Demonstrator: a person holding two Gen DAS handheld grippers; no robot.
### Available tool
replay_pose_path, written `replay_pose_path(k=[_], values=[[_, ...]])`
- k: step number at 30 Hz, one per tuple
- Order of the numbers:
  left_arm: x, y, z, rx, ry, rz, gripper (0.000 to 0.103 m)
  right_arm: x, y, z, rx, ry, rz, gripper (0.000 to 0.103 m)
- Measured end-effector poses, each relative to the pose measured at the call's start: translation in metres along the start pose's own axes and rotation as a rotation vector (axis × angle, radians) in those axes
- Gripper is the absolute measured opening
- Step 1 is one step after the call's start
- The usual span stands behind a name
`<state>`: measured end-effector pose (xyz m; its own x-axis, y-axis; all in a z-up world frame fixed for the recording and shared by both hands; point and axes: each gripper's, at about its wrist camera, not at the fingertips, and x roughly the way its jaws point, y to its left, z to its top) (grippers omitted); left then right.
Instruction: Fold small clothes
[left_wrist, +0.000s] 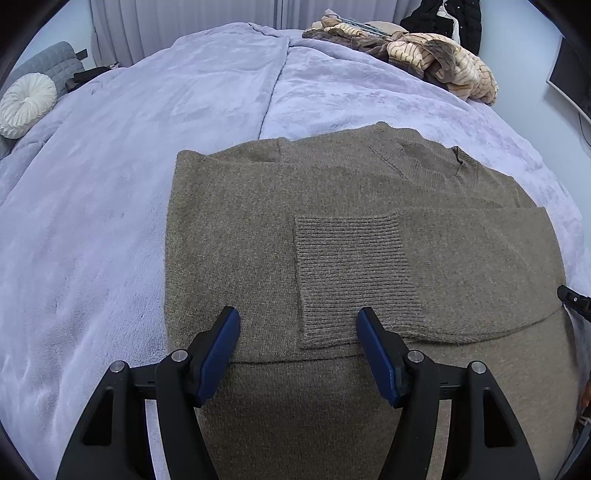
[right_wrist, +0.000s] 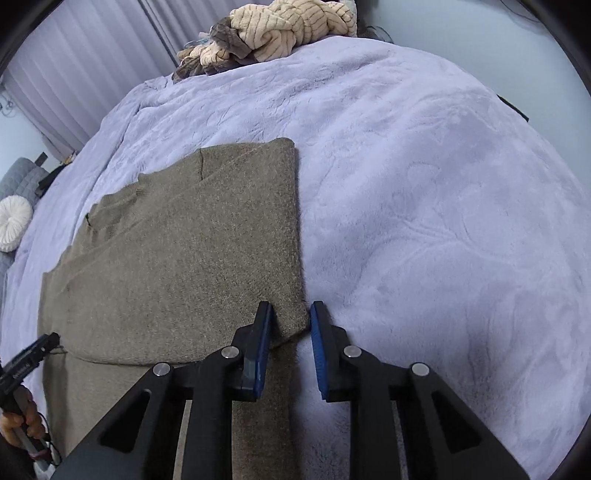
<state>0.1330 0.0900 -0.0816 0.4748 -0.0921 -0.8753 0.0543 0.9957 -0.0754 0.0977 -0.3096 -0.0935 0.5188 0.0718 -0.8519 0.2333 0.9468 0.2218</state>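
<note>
A brown knit sweater (left_wrist: 332, 192) lies flat on the lavender blanket (left_wrist: 92, 221), both sleeves folded in over its body. One ribbed cuff (left_wrist: 351, 266) rests across the middle. My left gripper (left_wrist: 298, 314) hovers open over the sweater's lower part, with the cuff's near edge between its blue pads. In the right wrist view the sweater (right_wrist: 184, 258) fills the left half. My right gripper (right_wrist: 291, 308) stands slightly open at the folded sleeve's right corner. That corner lies between the pads, and a gap shows at the right pad. A hand (right_wrist: 18, 424) holds the left gripper at the lower left.
A pile of striped beige and brown clothes (left_wrist: 436, 59) sits at the bed's far side. A round white cushion (left_wrist: 26, 105) rests on a grey chair at the left. Curtains hang behind, and a dark monitor (left_wrist: 569, 81) stands at the right. Bare blanket (right_wrist: 443, 221) stretches right of the sweater.
</note>
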Motion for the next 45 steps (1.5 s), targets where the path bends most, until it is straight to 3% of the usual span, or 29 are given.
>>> replay_pose_path(k=[3, 5, 8, 9, 10, 11, 13, 17, 23, 26, 27, 28, 29, 31, 34, 39, 41, 45], values=[[-0.001, 0.0, 0.0, -0.001, 0.002, 0.001, 0.068, -0.004, -0.002, -0.002, 0.016, -0.007, -0.007, 0.024], [-0.001, 0.0, 0.0, -0.004, 0.003, -0.005, 0.068, -0.011, -0.005, -0.004, 0.039, -0.008, 0.011, 0.031], [-0.004, 0.002, 0.0, -0.025, 0.009, -0.08, 0.067, -0.023, -0.01, -0.009, 0.06, -0.015, 0.02, 0.035], [-0.005, 0.003, 0.0, -0.036, 0.011, -0.115, 0.061, -0.027, -0.011, -0.011, 0.062, -0.02, 0.02, 0.035], [-0.006, 0.002, 0.0, -0.044, 0.01, -0.148, 0.037, -0.032, -0.012, -0.013, 0.062, -0.024, 0.022, 0.035], [-0.005, 0.001, 0.0, -0.043, 0.025, -0.168, 0.026, -0.035, -0.012, -0.015, 0.062, -0.027, 0.024, 0.035], [-0.007, 0.0, 0.0, -0.044, 0.026, -0.183, 0.014, -0.042, -0.012, -0.018, 0.064, -0.033, 0.036, 0.036], [-0.018, 0.002, -0.004, -0.03, -0.006, -0.2, 0.014, -0.053, -0.005, -0.021, 0.061, -0.052, 0.069, 0.035], [-0.007, 0.012, -0.016, -0.049, 0.021, -0.179, 0.014, -0.044, 0.008, -0.027, 0.044, -0.023, 0.095, 0.035], [-0.017, 0.009, -0.016, -0.035, -0.003, -0.103, 0.026, -0.043, 0.015, -0.031, 0.024, -0.015, 0.098, 0.035], [-0.02, 0.009, -0.015, -0.029, -0.016, -0.071, 0.04, -0.044, 0.017, -0.032, 0.014, -0.016, 0.098, 0.035], [-0.025, 0.01, -0.015, -0.029, -0.035, -0.05, 0.065, -0.045, 0.019, -0.032, 0.011, -0.019, 0.102, 0.035], [-0.031, 0.011, -0.015, -0.038, -0.069, -0.043, 0.073, -0.047, 0.022, -0.031, 0.007, -0.021, 0.108, 0.036], [-0.04, 0.012, -0.013, -0.046, -0.116, -0.052, 0.075, -0.048, 0.029, -0.029, -0.009, -0.026, 0.115, 0.036], [-0.039, 0.008, -0.005, -0.039, -0.113, -0.05, 0.075, -0.044, 0.044, -0.024, -0.045, -0.029, 0.115, 0.036], [-0.001, 0.0, -0.004, 0.0, -0.007, 0.078, 0.075, -0.018, 0.065, -0.021, -0.1, 0.012, 0.075, 0.038], [0.003, 0.003, -0.009, -0.004, -0.01, 0.063, 0.076, -0.003, 0.062, -0.023, -0.1, 0.053, 0.053, 0.038], [-0.002, 0.005, -0.009, 0.01, -0.012, 0.048, 0.076, -0.006, 0.044, -0.025, -0.034, 0.059, 0.099, 0.038]])
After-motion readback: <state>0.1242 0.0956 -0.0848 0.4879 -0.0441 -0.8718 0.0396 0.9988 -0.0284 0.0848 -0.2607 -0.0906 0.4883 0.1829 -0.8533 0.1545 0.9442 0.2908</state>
